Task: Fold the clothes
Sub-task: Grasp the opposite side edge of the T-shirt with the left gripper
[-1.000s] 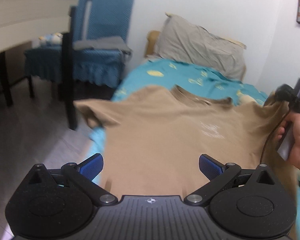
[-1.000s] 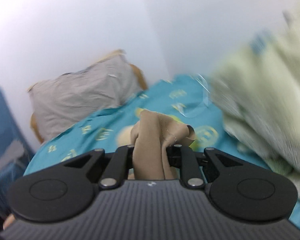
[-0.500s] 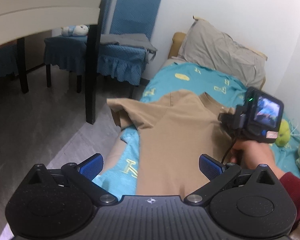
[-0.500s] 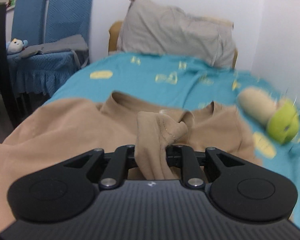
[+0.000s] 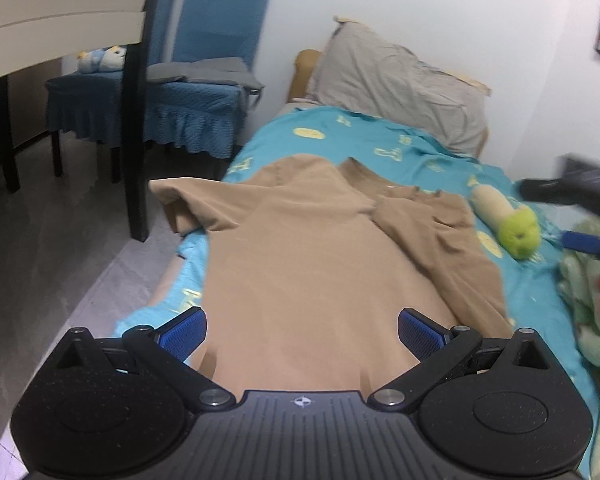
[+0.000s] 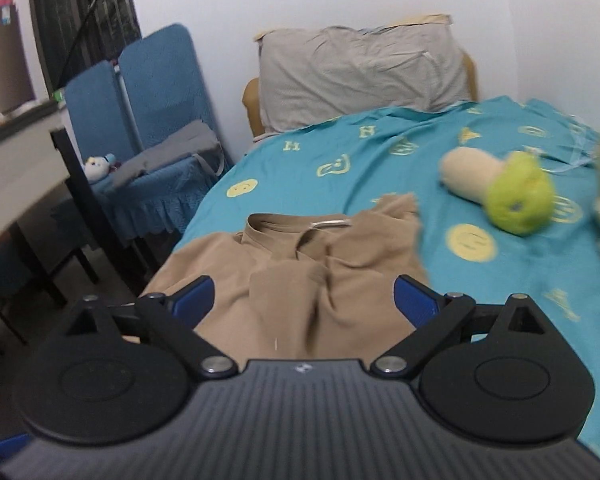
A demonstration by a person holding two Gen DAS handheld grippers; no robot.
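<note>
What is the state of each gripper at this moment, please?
Left gripper: open, jaws wide apart, holding nothing, above the tan shirt.
Right gripper: open, holding nothing, shirt below it.

Tan shirt (image 5: 316, 280) on teal sheet (image 6: 380, 152) with yellow motifs; grey pillow (image 6: 360, 76)

Matt tan cloth t-shirt (image 5: 300, 264), soft printed teal bedsheet (image 5: 396, 148), matt black plastic claw (image 5: 302, 330)

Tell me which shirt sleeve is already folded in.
The sleeve nearest the green plush toy lies folded over the tan shirt; the other sleeve overhangs the bed edge.
</note>
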